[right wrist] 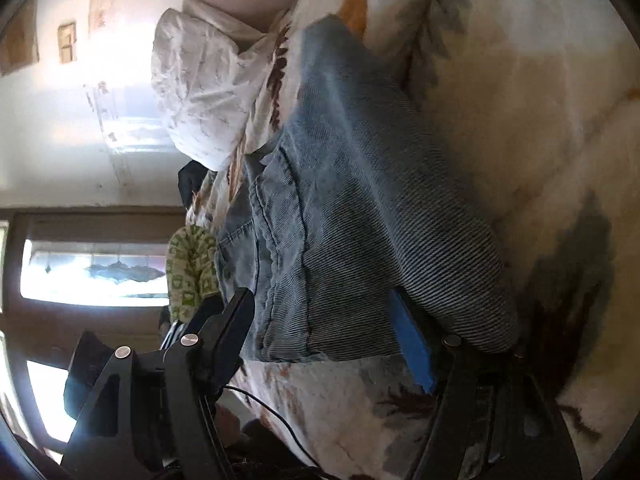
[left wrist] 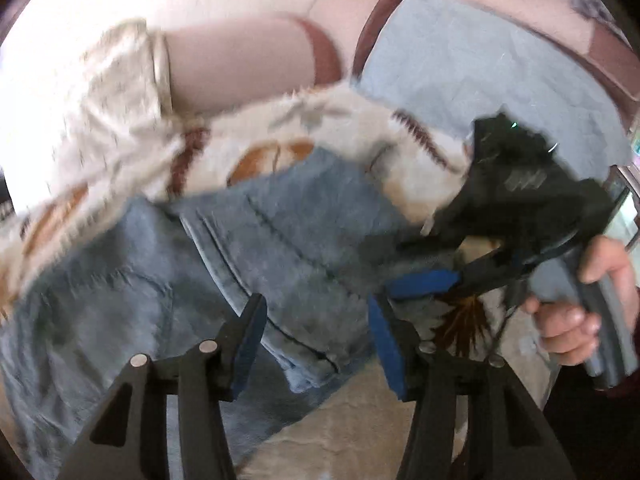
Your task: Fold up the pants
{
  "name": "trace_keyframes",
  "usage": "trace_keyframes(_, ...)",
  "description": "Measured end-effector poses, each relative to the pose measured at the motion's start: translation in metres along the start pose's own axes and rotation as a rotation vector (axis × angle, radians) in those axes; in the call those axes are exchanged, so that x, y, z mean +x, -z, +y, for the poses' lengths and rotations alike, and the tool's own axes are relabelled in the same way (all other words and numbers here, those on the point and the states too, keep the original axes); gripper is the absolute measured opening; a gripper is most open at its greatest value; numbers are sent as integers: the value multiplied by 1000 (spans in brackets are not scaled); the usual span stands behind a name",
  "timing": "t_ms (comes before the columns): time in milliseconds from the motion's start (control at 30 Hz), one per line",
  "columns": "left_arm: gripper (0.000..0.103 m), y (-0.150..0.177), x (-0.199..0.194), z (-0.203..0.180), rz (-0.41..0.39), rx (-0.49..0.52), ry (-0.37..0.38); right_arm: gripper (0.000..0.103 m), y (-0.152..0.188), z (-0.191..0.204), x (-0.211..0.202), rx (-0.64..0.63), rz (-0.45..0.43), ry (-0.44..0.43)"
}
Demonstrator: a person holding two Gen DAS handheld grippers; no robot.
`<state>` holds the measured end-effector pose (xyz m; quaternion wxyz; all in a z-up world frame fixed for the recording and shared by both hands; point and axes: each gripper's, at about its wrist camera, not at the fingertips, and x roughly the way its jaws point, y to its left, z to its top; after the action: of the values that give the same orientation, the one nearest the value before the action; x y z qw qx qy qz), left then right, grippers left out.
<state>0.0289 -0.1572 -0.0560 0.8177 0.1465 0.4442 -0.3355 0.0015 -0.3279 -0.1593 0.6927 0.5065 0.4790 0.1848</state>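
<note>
Blue denim pants (left wrist: 248,248) lie on a patterned bedspread (left wrist: 328,120). My left gripper (left wrist: 316,340) is open, its blue-padded fingers (left wrist: 386,344) astride the pants' hem edge without clamping it. In the left wrist view my right gripper (left wrist: 424,284), held by a hand (left wrist: 576,320), sits at the right with its blue pads at the pants' edge. In the right wrist view the pants (right wrist: 352,208) fill the middle, rolled sideways. My right gripper (right wrist: 332,336) is open with the hem between its fingers (right wrist: 412,344).
A white pillow (right wrist: 200,92) and a green patterned cloth (right wrist: 190,272) lie beside the pants. A light blue sheet (left wrist: 480,80) lies on the far part of the bed. A window (right wrist: 92,272) and wall are at the left. A cable (right wrist: 272,412) runs near the right gripper.
</note>
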Motion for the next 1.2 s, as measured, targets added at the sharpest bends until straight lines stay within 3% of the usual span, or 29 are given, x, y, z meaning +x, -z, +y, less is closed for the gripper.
trace_keyframes(67,58,9,21,-2,53,17,-76,69,-1,-3,0,25,-6,-17)
trace_keyframes(133,65,14,28,6,64,-27,-70,69,-3,-7,-5,64,-19,-59)
trace_keyframes(300,69,19,11,23,-4,-138,-35,71,-6,5,-26,19,-117,-112)
trace_keyframes(467,68,40,-36,48,-113,-201,-148,72,-2,29,-22,-76,-146,-80)
trace_keyframes(600,73,86,-83,104,-182,-403,-240,72,8,55,-6,-177,-145,-26)
trace_keyframes(767,78,151,-124,181,-266,-759,-414,72,23,83,17,-290,-120,-45)
trace_keyframes(867,77,176,-121,206,-269,-887,-401,72,32,94,29,-353,-122,-14)
trace_keyframes(1000,77,181,-99,212,-235,-863,-419,72,52,113,42,-508,-134,66)
trace_keyframes(1100,77,182,-85,217,-184,-860,-382,72,63,125,56,-565,-114,119)
trace_keyframes(1167,61,185,-81,224,-182,-898,-328,72,64,140,72,-577,-83,141)
trace_keyframes(1200,58,187,-79,227,-183,-916,-286,72,63,154,86,-582,-63,151)
